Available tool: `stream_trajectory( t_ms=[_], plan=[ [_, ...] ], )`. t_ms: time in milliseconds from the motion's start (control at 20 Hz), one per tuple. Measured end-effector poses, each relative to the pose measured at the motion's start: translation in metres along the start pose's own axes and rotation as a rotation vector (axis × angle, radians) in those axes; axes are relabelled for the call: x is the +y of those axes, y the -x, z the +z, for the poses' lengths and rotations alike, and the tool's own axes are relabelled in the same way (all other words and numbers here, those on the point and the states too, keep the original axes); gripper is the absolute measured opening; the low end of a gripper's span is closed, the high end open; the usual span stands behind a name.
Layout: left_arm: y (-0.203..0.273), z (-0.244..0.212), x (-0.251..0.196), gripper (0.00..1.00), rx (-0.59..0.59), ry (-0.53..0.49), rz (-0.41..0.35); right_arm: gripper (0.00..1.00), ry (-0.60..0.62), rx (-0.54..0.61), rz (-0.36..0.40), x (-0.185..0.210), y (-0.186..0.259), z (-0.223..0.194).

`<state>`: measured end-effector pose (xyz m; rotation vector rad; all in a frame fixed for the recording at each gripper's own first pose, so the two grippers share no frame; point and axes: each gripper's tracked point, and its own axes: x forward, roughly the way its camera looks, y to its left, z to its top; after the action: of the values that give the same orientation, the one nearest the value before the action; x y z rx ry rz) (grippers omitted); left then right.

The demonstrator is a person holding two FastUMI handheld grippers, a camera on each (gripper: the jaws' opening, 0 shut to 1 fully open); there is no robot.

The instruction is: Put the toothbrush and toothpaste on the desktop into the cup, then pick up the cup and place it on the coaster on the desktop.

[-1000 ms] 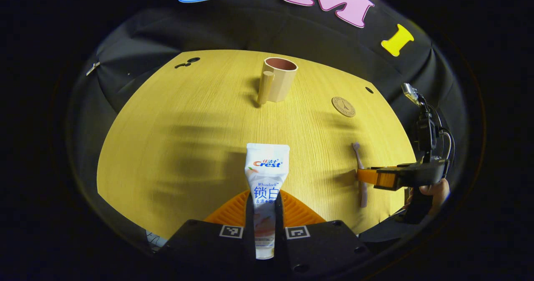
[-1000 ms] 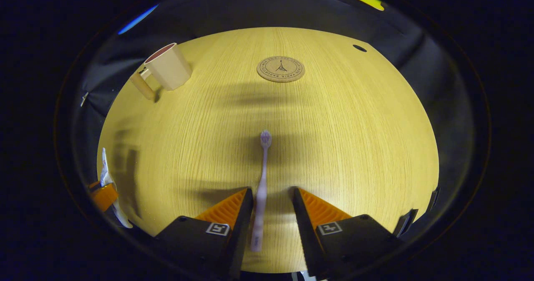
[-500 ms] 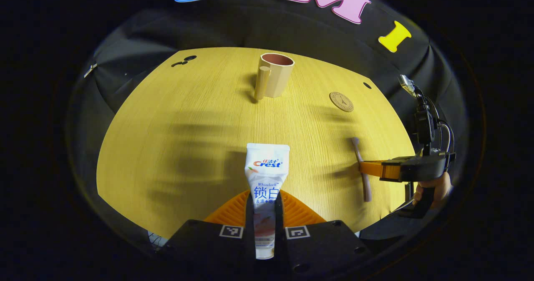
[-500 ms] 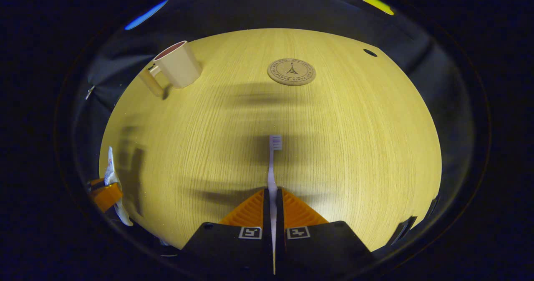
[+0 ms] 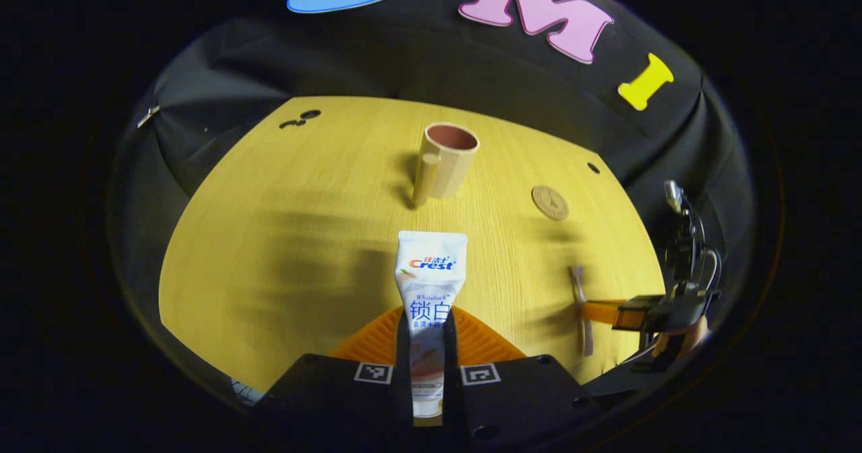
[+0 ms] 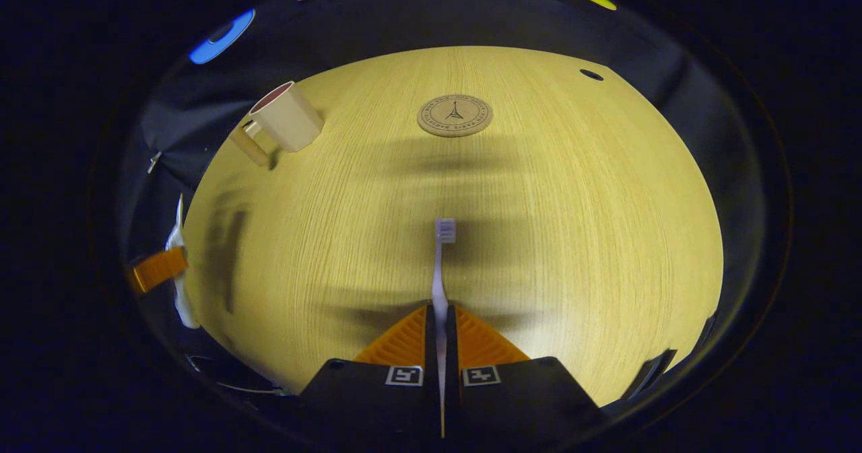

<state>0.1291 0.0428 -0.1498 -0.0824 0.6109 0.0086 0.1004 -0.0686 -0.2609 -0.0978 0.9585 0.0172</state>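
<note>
Toothpaste [image 5: 428, 305] stands clamped in the left gripper [image 5: 427, 335], low centre of the left gripper view. Right gripper [image 6: 440, 335] pinches the toothbrush [image 6: 441, 264]. Cup [image 5: 448, 160] sits upper centre on the desktop [image 5: 283, 237], coaster [image 5: 549, 202] to its right.

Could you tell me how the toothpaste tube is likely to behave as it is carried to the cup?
The toothpaste tube is pinched low by the left hand-held gripper, so its flat upper end may flex a little. It looks soft-walled, so it probably yields under the squeeze. It likely weighs little; it stands up unsupported.
</note>
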Motion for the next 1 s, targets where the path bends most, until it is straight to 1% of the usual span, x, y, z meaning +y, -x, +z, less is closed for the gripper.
stream_trajectory(
  t_ms=[100,200,300,400,550,800,850,900,950,1000],
  plan=[
    [0.004,0.006,0.001,0.22,-0.047,0.016,-0.019,0.07,0.008,-0.011,0.005,-0.009,0.007,0.003],
    [0.014,0.034,0.002,0.22,-0.096,0.027,-0.035,0.06,0.006,-0.033,0.036,-0.011,0.016,0.010],
    [0.019,0.070,0.001,0.22,-0.152,0.025,-0.047,0.06,0.005,-0.057,0.068,-0.011,0.025,0.013],
    [0.012,0.116,-0.006,0.22,-0.208,0.012,-0.059,0.07,0.003,-0.071,0.106,-0.010,0.035,0.014],
    [0.004,0.164,-0.012,0.22,-0.293,0.003,-0.077,0.06,0.005,-0.085,0.124,-0.013,0.045,0.018],
    [-0.033,0.225,-0.028,0.22,-0.431,-0.034,-0.121,0.07,-0.006,-0.114,0.159,-0.014,0.060,0.036],
    [-0.042,0.234,-0.031,0.17,-0.460,-0.034,-0.138,0.07,-0.012,-0.119,0.161,-0.016,0.063,0.039],
    [-0.050,0.244,-0.035,0.22,-0.487,-0.031,-0.160,0.07,-0.021,-0.123,0.159,-0.019,0.065,0.042],
    [-0.058,0.250,-0.038,0.22,-0.505,-0.031,-0.178,0.07,-0.031,-0.126,0.158,-0.021,0.066,0.044],
    [-0.066,0.254,-0.040,0.22,-0.516,-0.039,-0.187,0.00,-0.043,-0.127,0.158,-0.023,0.067,0.046]
  ],
)
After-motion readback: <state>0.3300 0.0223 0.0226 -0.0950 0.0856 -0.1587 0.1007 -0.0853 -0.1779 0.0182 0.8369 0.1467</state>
